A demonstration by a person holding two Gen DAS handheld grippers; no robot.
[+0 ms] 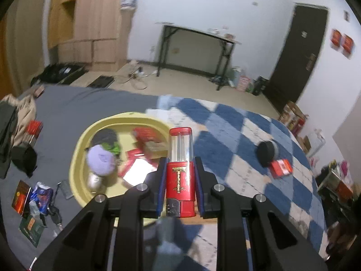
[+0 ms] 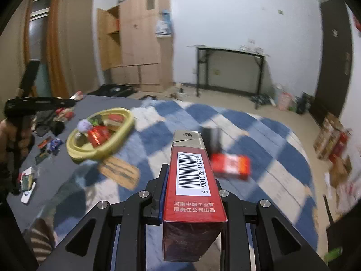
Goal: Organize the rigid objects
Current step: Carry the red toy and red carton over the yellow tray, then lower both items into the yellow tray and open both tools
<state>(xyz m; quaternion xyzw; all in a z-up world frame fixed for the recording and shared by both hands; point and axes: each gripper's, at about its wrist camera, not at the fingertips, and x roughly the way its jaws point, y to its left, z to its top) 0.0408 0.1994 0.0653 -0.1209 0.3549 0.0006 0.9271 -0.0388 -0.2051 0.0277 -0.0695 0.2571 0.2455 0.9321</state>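
A: Left gripper (image 1: pixel 179 176) first. What is it doing?

B: Its jaws are sitting closed down tight on a red cylindrical lighter with a clear plastic top (image 1: pixel 180 169), blue pads pressing both flanks. The lighter is standing lengthwise between the fingers, clear end pointing toward 12 o'clock.

A: And the right gripper (image 2: pixel 191 180)?

B: Likewise clamped, this one on a red rectangular cardboard cigarette pack with a white barcode label (image 2: pixel 193 180). The pack's gold-grey end is pointing away at 12 o'clock, and its near end is overhanging toward the camera.

A: Where are the other pieces lying?

B: In the left wrist view a pale yellow oval plastic basin (image 1: pixel 77 158) is sitting at 10 o'clock from the held lighter, on a grey bedsheet (image 1: pixel 67 103). Inside it are lying a lilac fluffy ball (image 1: pixel 100 160), red packets (image 1: pixel 146 135) and a small silvery round thing, too blurred to name. At 3 o'clock a black round puck-like object (image 1: pixel 266 151) is resting on a blue-and-white checked blanket (image 1: pixel 237 135), with a small red flat box (image 1: pixel 281 168) touching it on the near side.

A: Loose clutter?

B: Dark clothing (image 1: pixel 13 131) and small packets are lying along the sheet's left edge, at 8 to 9 o'clock.

A: The room?

B: White walls, a black-framed folding table (image 1: pixel 196 52) at 12 o'clock, a light wooden wardrobe (image 1: pixel 94 22) at 11 o'clock, a dark door (image 1: pixel 300 52) at 2 o'clock. In the right wrist view a striped sleeve (image 2: pixel 41 237) is showing at 7 o'clock.
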